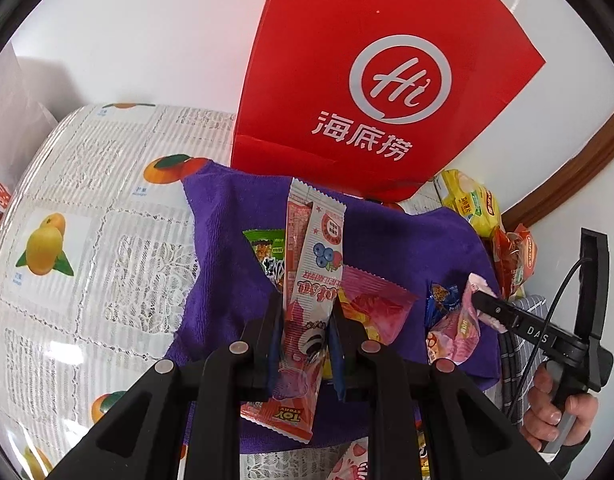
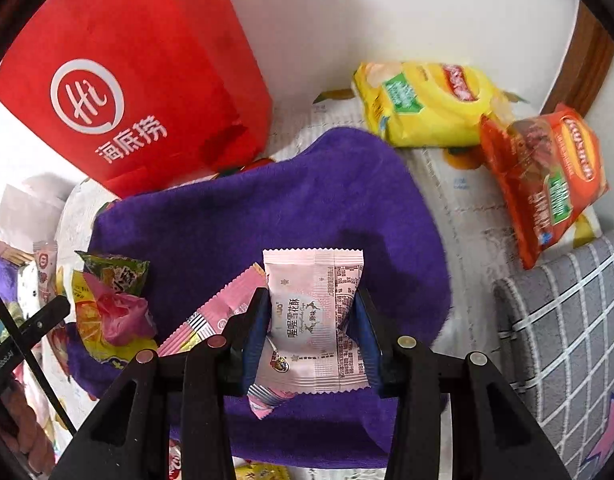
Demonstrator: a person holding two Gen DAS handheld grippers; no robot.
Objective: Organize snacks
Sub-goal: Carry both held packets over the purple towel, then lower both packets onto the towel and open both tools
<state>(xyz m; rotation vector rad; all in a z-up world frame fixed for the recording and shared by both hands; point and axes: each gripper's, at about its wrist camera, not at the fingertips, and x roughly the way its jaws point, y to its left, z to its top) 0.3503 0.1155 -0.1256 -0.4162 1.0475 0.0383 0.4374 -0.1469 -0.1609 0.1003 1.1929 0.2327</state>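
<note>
Bag: 1 red paper bag [image 1: 359, 76] is stood behind the cloth.
Cloth: 1 purple towel cloth [image 2: 267, 200] is spread on the table.
Chip packs: 2 are seen, 1 yellow [image 2: 423, 108], 1 orange [image 2: 547, 176], lying right of the cloth.
Stick snack: 1 long pink-white wrapper [image 1: 307, 296] is clamped by the left gripper [image 1: 305, 312], long axis pointing away toward the bag.
Square snack: 1 pale pink pillow pack [image 2: 315, 320] is pinched by the right gripper [image 2: 313, 320] over the cloth, seams across.

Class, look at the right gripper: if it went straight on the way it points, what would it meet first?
Probably the purple cloth: the right gripper, clamping a pink snack packet, points down at bare cloth, though depth is hard to judge.
</note>
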